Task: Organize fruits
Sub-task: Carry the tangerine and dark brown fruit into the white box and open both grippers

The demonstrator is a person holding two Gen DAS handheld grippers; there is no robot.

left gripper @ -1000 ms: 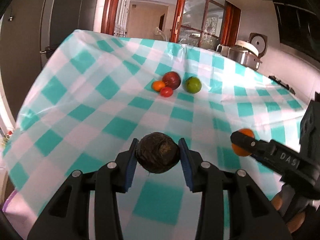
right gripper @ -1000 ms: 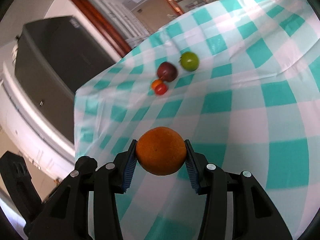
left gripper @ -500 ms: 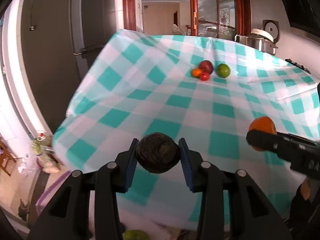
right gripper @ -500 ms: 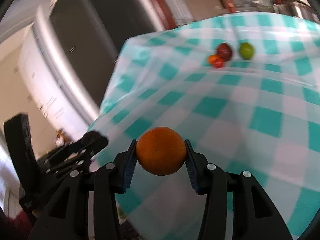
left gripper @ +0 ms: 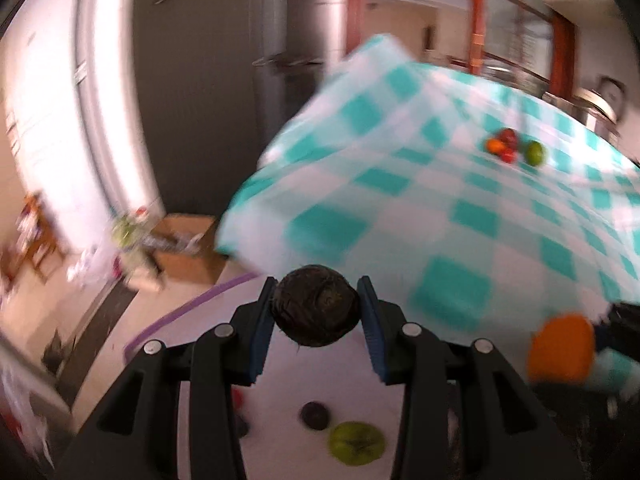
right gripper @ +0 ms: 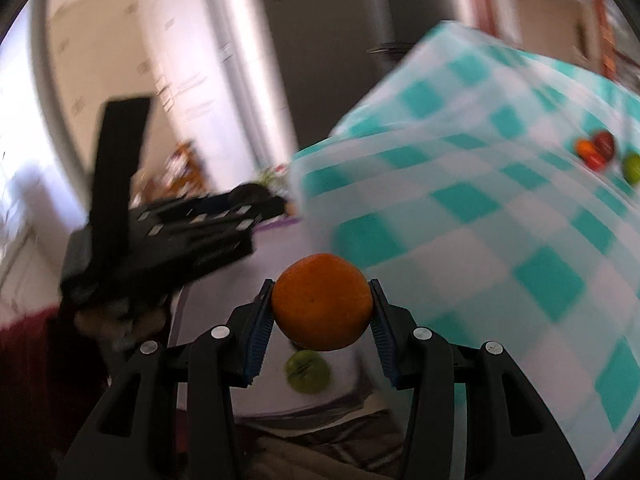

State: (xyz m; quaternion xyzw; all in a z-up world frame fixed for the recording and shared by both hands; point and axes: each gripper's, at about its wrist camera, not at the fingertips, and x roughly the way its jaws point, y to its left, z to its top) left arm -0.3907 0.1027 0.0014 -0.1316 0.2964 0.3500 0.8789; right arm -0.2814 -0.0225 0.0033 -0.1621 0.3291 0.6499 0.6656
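Note:
My left gripper [left gripper: 315, 314] is shut on a dark, rough round fruit [left gripper: 315, 310], held past the table's corner above a white surface with a purple rim [left gripper: 280, 408]. On that surface lie a green fruit [left gripper: 356, 442] and a small dark fruit [left gripper: 315, 416]. My right gripper [right gripper: 322, 308] is shut on an orange [right gripper: 322, 302]; the same orange [left gripper: 560, 348] shows blurred at the lower right of the left wrist view. A green fruit [right gripper: 307, 372] lies below it. Far back on the checked tablecloth [left gripper: 460, 208] sits a cluster of red, orange and green fruits [left gripper: 512, 148].
The tablecloth's corner [right gripper: 316, 168] overhangs the low white surface. The left gripper's black body [right gripper: 160, 248] crosses the left of the right wrist view. A cardboard box [left gripper: 184, 248] and clutter stand on the floor by a dark refrigerator [left gripper: 224, 80]. Both views are motion-blurred.
Both grippers have swung left off the tabletop, past its corner, each still holding its fruit. The white surface with fruits has come into view below; the fruit cluster has receded to the right.

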